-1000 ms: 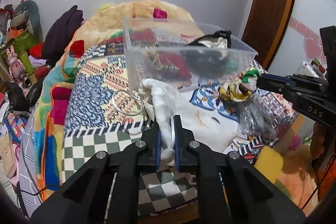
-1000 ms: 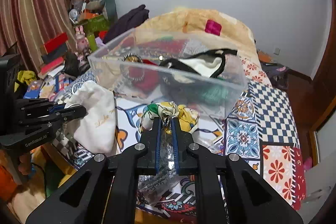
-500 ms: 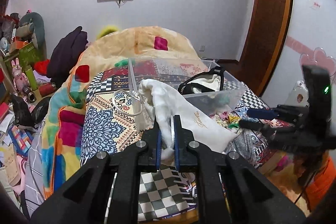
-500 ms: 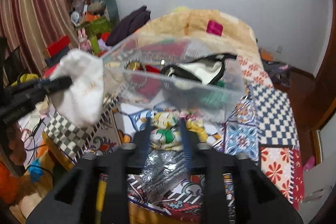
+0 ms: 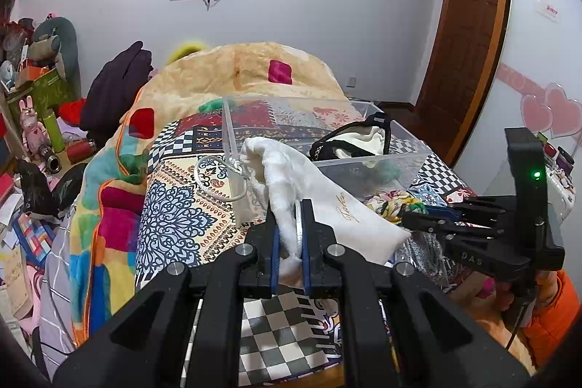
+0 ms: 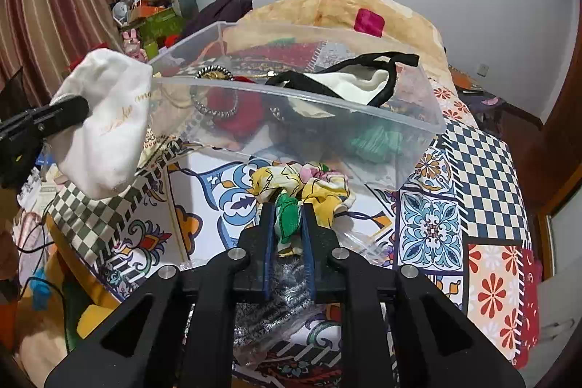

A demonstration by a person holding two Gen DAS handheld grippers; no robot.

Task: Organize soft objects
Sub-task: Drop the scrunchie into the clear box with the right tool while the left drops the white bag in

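The bed [image 6: 483, 170], covered by a patchwork quilt, lay under and beyond both sets of jaws. The clear bin [image 6: 407, 119] stood on the quilt straight ahead of both grippers; it held a black-and-cream garment [image 6: 363, 82], a red item [image 6: 243, 111] and a green item [image 6: 378, 140]. The white pouch [image 5: 327, 202] hung off the quilt, clamped between the jaws of the left gripper [image 5: 290, 235]; its far end reached the bin's near corner, and a silver cord [image 5: 218, 180] looped from that end. The right gripper [image 6: 287, 228] was clenched on the floral scrunchie [image 6: 313, 184], which lay just ahead of its jaws, in front of the bin's near wall. A crinkled silver bag [image 6: 276, 311] lay beneath the right jaws.
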